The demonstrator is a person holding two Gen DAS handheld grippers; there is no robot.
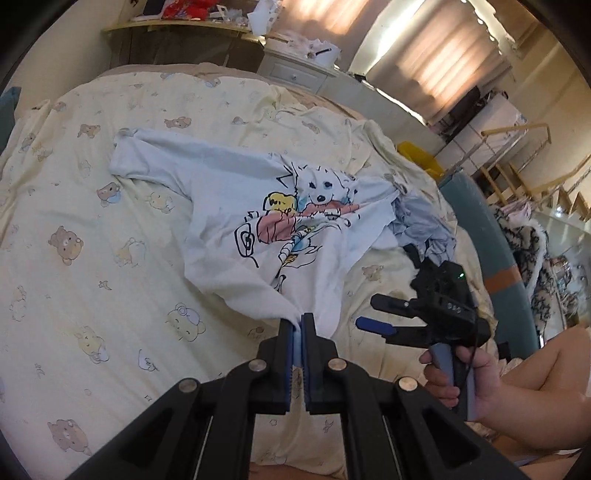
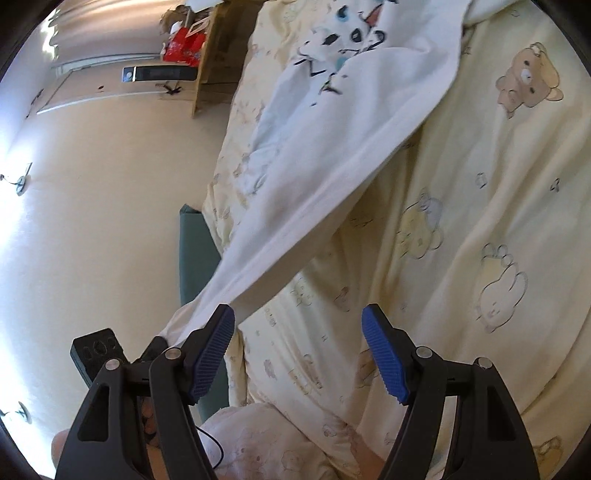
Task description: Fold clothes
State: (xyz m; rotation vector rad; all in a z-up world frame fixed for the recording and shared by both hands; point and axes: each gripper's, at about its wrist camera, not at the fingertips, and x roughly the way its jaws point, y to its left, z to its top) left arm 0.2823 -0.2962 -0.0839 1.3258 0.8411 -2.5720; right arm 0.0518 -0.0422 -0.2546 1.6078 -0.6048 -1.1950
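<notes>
Shirt (image 1: 236, 206) lies spread on the bed cover (image 1: 74, 258), ahead of the left gripper (image 1: 297, 321), one corner drawn up into its closed jaws. Right gripper (image 1: 373, 314) sits just right of the left, beside the shirt's near edge, jaws apart over bare cover. Crumpled cloth pile (image 1: 421, 225) ahead-right, touching the shirt. Nightstand (image 1: 299, 70) and shelf (image 1: 177, 26) beyond the bed's far end.

My right gripper (image 2: 298, 356) stands with its blue pads wide apart and nothing between them, over the pale yellow bear-print bedcover (image 2: 480, 177). The white printed shirt (image 2: 314, 155) stretches from the far side down to the near left, passing behind my left finger (image 2: 212, 354).
</notes>
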